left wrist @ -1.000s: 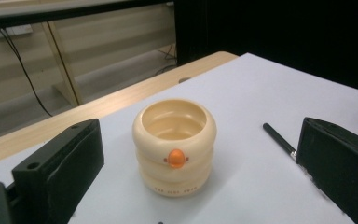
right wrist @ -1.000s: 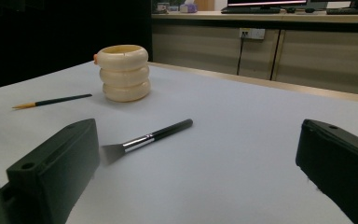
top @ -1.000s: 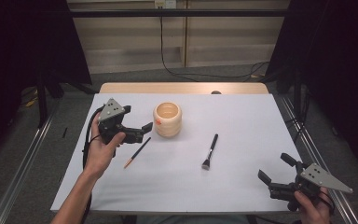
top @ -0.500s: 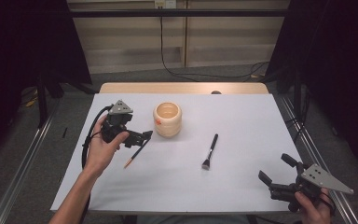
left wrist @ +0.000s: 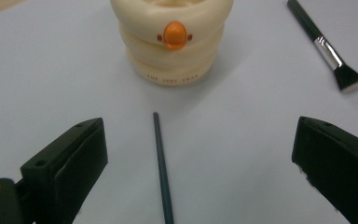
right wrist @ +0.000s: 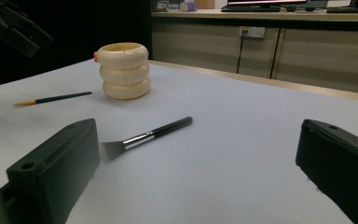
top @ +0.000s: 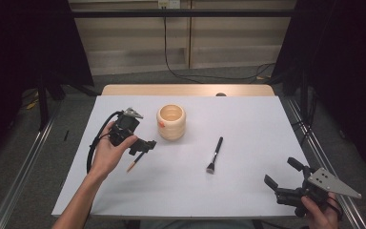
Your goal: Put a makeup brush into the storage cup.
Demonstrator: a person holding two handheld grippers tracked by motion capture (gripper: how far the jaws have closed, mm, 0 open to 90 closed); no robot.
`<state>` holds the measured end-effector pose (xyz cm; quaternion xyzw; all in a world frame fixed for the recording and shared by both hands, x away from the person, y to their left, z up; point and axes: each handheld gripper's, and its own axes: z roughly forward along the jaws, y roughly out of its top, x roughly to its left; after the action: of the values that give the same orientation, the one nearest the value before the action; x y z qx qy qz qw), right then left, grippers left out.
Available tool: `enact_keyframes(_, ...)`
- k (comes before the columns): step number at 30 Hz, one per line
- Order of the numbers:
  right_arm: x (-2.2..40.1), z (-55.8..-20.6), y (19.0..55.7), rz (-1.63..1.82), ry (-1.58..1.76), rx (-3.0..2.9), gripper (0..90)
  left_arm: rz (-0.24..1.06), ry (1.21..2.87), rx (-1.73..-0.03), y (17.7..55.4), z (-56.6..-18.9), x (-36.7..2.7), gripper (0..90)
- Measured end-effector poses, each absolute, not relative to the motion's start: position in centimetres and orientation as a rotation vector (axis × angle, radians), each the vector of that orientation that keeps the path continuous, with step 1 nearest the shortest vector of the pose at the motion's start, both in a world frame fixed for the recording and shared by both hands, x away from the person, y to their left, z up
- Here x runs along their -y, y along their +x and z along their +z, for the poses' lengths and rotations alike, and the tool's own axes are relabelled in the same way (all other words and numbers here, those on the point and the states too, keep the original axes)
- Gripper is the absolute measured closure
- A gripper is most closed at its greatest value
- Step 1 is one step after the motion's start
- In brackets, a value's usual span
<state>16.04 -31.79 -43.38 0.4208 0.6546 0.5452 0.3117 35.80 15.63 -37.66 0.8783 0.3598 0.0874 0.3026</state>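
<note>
Your left gripper (top: 145,145) hangs over the pencil (top: 137,161), its jaws spread wide with nothing between them but air. In the left gripper view the pencil (left wrist: 162,170) lies flat on the white table (top: 248,124) between the two jaws, touching neither. Just beyond its tip stands the cream holder (top: 171,122). Right of that lies a flat brush (top: 214,155), well apart. Your right gripper (top: 281,179) sits near the table's right corner, jaws also wide apart.
</note>
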Motion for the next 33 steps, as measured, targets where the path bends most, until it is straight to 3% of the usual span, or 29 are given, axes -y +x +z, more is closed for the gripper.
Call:
enact_keyframes(14, 31.8, -43.4, 16.0, 1.431, 1.108, -1.735, 0.0, 0.215, 2.466, -1.043, 36.1, -39.1, -15.2, 4.0)
enact_keyframes(29, 31.8, -43.4, 16.1, 1.431, 1.109, -1.739, 0.0, 0.083, 2.504, -1.175, 36.9, -40.1, -15.1, 6.5)
enact_keyframes(33, 31.8, -43.4, 16.0, 1.431, 1.109, -1.739, 0.0, 0.079, 2.585, -1.161, 37.3, -40.4, -15.2, 6.7)
